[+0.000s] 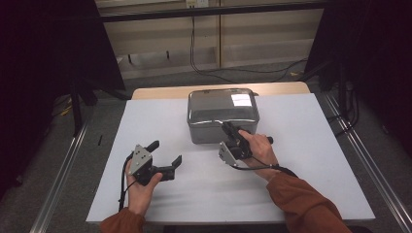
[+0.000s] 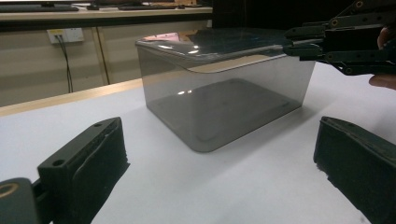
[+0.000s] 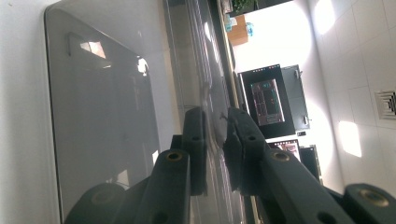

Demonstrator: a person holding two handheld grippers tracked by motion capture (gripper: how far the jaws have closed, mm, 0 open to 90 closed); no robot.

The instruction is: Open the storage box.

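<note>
A smoky translucent box (image 1: pixel 221 114) with a glossy top stands at the back middle of the white table top (image 1: pixel 301 160). My right gripper (image 1: pixel 229 128) comes at its near side, jaws shut on the thin top edge of the box (image 3: pixel 102 116). In the left gripper view this grip sits at the box's (image 2: pixel 224 93) right upper corner, where the right gripper (image 2: pixel 292 42) pinches the rim. My left gripper (image 1: pixel 166 151) rests low over the table to the box's front left, open wide, nothing between its pads (image 2: pixel 93 158).
The white top lies on a wooden table whose far edge (image 1: pixel 160 91) shows behind the box. Metal rails (image 1: pixel 63 165) run along both sides on the floor. Black cables (image 1: pixel 204 63) hang by the wall behind. Dark curtains flank the table.
</note>
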